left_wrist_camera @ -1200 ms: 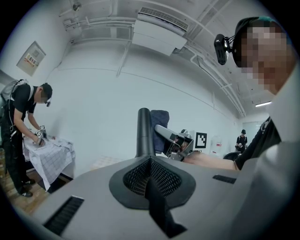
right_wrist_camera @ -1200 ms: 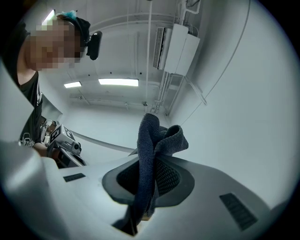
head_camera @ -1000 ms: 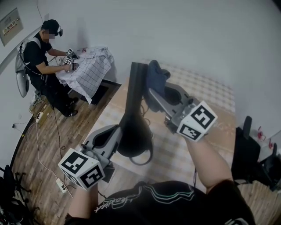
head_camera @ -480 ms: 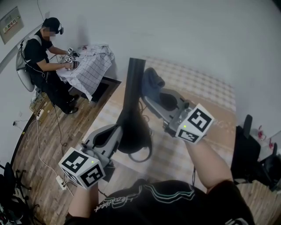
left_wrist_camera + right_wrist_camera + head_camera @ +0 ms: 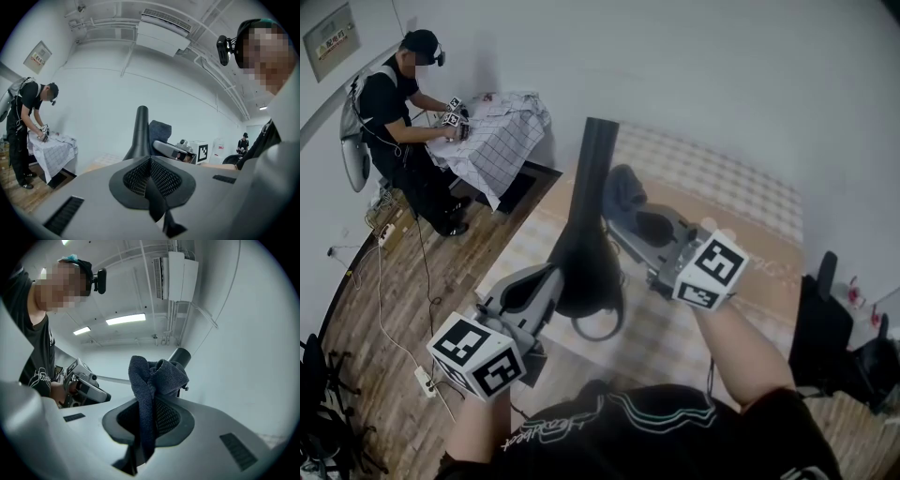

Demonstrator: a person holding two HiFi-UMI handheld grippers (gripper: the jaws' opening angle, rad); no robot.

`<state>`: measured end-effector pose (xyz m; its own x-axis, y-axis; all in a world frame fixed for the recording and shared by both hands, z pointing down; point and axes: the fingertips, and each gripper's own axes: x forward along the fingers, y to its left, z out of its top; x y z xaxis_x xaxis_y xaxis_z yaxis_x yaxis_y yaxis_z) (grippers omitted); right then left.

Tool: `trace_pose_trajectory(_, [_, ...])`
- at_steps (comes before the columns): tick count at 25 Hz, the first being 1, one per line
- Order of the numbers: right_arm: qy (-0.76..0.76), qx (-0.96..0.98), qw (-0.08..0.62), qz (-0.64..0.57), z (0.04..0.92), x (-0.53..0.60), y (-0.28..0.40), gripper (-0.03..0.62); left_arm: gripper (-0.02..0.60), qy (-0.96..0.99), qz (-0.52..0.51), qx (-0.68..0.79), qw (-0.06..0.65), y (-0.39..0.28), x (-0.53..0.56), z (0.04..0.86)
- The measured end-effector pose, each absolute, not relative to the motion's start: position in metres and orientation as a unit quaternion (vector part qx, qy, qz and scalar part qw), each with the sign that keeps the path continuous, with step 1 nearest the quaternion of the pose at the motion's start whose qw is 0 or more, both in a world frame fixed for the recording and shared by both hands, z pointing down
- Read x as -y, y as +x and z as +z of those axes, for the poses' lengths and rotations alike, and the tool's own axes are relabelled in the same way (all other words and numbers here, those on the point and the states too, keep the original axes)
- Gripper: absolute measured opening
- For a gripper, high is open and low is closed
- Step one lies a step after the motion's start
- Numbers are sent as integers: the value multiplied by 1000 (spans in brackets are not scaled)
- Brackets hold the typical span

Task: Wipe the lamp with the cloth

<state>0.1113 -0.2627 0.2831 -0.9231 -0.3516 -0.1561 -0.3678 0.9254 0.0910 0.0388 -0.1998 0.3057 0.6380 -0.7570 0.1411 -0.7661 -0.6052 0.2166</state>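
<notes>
A black lamp (image 5: 589, 220) with a tall stem and flared body rises over the checked table (image 5: 727, 183). My left gripper (image 5: 551, 281) reaches its lower body from the left and is shut on it; in the left gripper view the stem (image 5: 141, 133) stands just beyond the closed jaws (image 5: 151, 180). My right gripper (image 5: 619, 223) is shut on a dark blue cloth (image 5: 624, 190), which is pressed to the right side of the stem. In the right gripper view the cloth (image 5: 152, 380) bunches above the jaws (image 5: 149, 420), with the lamp's end (image 5: 180, 357) behind it.
At the back left another person (image 5: 398, 103) works with grippers at a table draped in a checked sheet (image 5: 499, 141). A black chair (image 5: 825, 323) stands at the right. Cables and a power strip (image 5: 423, 380) lie on the wooden floor at the left.
My right gripper has slid the cloth down the lamp's stem, toward me. The left gripper has kept its hold on the lamp's lower body.
</notes>
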Motion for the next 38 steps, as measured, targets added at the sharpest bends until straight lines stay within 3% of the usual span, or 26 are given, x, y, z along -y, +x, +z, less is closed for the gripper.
trace_pose_trajectory(31, [-159,-987,-8,-12,374,202,134,52,0,888,10,439,141,57,146,314])
trace_pose_trajectory(38, [-162,-983,10,-80,389,172,157,52,2,884,5,446,141,58,115,319])
